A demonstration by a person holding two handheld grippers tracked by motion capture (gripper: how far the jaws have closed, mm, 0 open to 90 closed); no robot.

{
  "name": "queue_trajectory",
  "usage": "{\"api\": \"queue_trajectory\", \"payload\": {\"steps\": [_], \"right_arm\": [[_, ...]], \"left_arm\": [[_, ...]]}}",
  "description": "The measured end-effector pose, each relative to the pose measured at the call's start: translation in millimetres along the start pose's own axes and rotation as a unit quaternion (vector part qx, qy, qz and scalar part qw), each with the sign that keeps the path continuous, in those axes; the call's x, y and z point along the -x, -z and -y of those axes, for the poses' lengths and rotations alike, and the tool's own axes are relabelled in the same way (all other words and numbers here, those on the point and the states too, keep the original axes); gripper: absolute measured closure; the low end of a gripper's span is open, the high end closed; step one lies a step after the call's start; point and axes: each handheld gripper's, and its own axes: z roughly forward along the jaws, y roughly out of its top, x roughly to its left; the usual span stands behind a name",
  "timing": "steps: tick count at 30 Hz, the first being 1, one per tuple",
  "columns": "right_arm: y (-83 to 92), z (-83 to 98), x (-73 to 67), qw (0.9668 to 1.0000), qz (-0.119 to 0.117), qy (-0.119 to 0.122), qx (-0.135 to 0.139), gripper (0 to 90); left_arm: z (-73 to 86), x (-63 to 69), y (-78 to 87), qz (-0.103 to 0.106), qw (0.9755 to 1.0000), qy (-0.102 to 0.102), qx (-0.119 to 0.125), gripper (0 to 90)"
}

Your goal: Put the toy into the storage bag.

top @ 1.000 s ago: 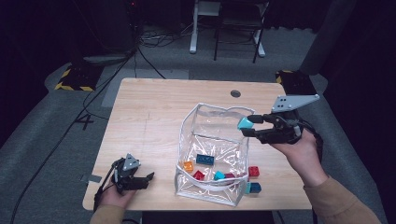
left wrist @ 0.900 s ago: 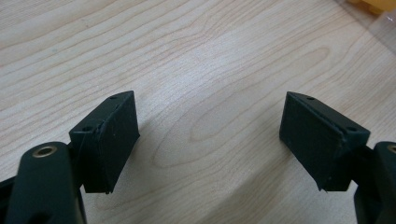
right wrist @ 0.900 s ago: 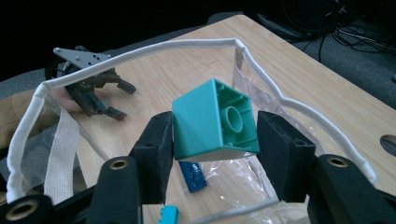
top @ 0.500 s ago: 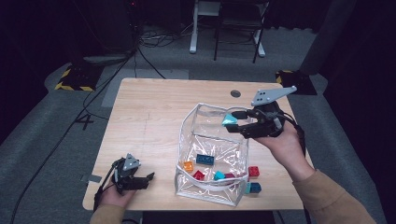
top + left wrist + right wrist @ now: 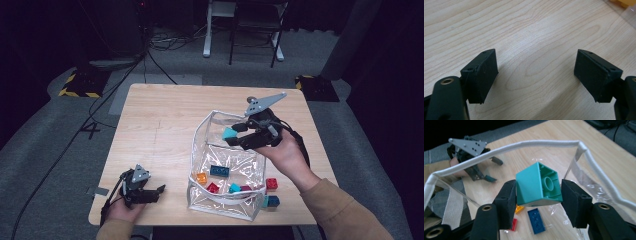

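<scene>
A teal brick [image 5: 229,133] hangs over the open mouth of a clear plastic bag [image 5: 200,150] with white trim, and my right gripper [image 5: 235,137] is shut on it. In the right gripper view the teal brick [image 5: 539,185] sits tilted between the two black pads, hollow underside toward the camera, above the bag's white rim [image 5: 506,147]. Inside the bag lie a blue brick [image 5: 219,171], an orange brick [image 5: 201,178], a red brick [image 5: 213,187] and a small teal one [image 5: 234,188]. My left gripper [image 5: 150,193] rests open on the table near the front left corner, with bare wood between its pads [image 5: 484,72].
A red brick [image 5: 271,183] and a dark blue brick [image 5: 272,201] lie on the wooden table [image 5: 160,125] just right of the bag's front corner. Cables and chair legs stand on the floor beyond the far edge.
My right gripper has carried the teal brick leftward and slightly down, from beside the bag's right edge to over its opening. The left gripper has stayed put.
</scene>
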Motion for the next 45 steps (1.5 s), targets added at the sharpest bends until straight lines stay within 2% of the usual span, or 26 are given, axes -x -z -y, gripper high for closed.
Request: {"api": "queue_trajectory", "payload": {"steps": [7,12,20,23,28,33,45], "right_arm": [[-14.6,2.4,-1.7,0.9988,-0.006,0.0,-0.049,48.0],[-21.5,6.3,-1.3,0.9966,-0.007,-0.005,-0.082,48.0],[-26.1,11.7,-0.4,0.9942,-0.016,-0.013,-0.106,47.3],[-25.2,13.4,-1.6,0.995,-0.024,-0.008,-0.097,40.7],[-13.9,14.6,-4.2,0.9968,-0.035,-0.009,-0.072,37.0],[7.4,18.2,-6.3,0.9987,-0.034,-0.003,-0.039,37.0],[50.2,36.9,-4.7,0.9997,-0.023,-0.009,0.009,38.7]], "left_arm": [[0.0,-0.1,0.0,0.0,1.0,0.0,0.0,19.5],[0.0,0.0,0.0,0.0,1.0,0.0,0.0,19.5],[0.0,0.0,0.0,0.0,1.0,0.0,0.0,19.5],[0.0,0.0,0.0,0.0,1.0,0.0,0.0,19.5],[0.0,-0.1,0.0,0.0,1.0,-0.001,0.0,19.4],[0.0,-0.1,0.0,0.0,1.0,0.0,0.0,19.4],[-0.2,-0.6,-0.4,0.001,1.0,0.0,0.001,19.5]]}}
